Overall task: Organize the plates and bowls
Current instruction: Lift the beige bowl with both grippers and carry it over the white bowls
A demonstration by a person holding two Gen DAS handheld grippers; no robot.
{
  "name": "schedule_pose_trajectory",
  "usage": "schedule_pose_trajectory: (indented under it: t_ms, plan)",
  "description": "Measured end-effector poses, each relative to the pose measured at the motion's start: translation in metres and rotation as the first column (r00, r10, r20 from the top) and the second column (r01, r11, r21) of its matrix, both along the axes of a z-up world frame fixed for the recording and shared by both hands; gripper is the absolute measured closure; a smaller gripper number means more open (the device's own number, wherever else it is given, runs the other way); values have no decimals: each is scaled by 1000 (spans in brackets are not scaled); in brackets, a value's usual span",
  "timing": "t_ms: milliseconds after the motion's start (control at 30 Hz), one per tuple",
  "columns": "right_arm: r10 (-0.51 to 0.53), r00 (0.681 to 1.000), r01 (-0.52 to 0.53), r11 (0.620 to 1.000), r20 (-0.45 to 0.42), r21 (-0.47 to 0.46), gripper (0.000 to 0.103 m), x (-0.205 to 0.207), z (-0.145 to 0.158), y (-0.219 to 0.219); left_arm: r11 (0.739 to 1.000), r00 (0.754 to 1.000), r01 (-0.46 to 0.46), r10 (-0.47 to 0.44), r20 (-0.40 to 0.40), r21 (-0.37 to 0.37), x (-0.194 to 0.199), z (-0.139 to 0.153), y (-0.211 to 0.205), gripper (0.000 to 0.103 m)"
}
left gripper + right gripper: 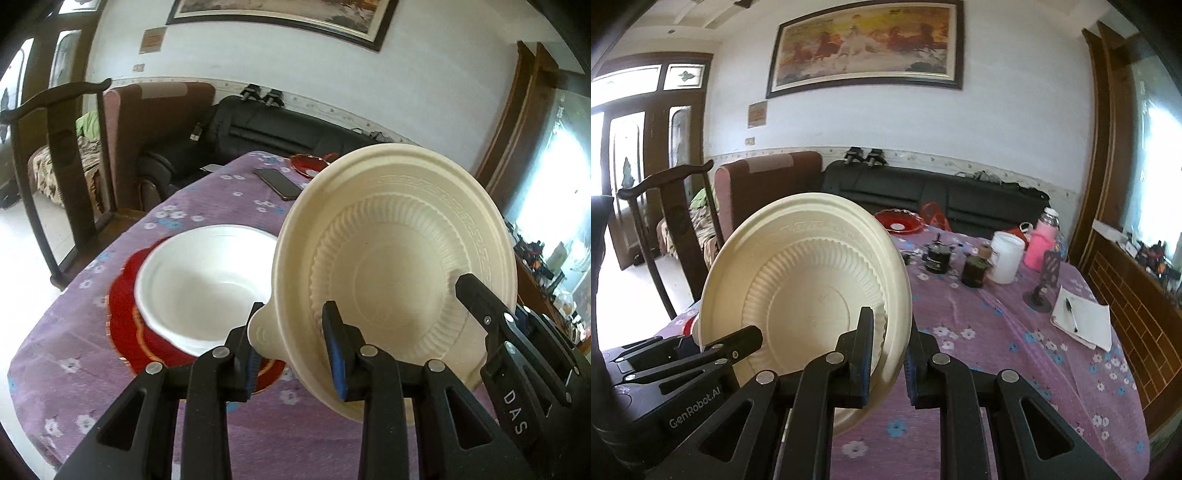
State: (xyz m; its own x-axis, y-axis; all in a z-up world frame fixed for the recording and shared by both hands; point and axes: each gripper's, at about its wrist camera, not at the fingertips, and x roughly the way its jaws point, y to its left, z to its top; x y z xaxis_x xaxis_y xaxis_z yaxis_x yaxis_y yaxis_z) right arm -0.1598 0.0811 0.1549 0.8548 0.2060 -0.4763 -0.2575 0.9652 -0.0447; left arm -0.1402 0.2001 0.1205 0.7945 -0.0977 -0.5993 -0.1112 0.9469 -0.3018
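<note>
Cream bowl (pixel 399 258) clamped by left claw (pixel 293 343), right claw (pixel 888 350).

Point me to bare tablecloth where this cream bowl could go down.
Free: the near strip of tablecloth between the right gripper and the notepad; also the cloth between the white bowl and the phone. Crowded: far right, around the jars, white tub and pink bottle.

Jars (pixel 973 271) and notebook (pixel 1082 321) crowd the tablecloth's (pixel 997 369) far side.
</note>
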Motion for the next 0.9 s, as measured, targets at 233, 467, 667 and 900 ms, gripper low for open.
schedule_pose_trajectory:
  t_ms: [233, 467, 667, 900]
  plan:
    - [36, 999, -36, 999, 14, -32, 86, -7, 2, 28, 999, 999, -40, 40, 7, -25, -12, -2, 29, 72]
    - [63, 998, -63, 997, 9, -47, 86, -5, 1, 45, 997, 997, -72, 72, 6, -10, -17, -4, 44, 72]
    - [94, 995, -94, 995, -21, -25, 86, 2, -1, 55, 995, 995, -96, 96, -12, 7, -13, -4, 54, 71]
    - [140, 987, -137, 990, -74, 45, 85, 27, 7, 64, 983, 992, -128, 127, 18, 129, 0, 16, 64, 71]
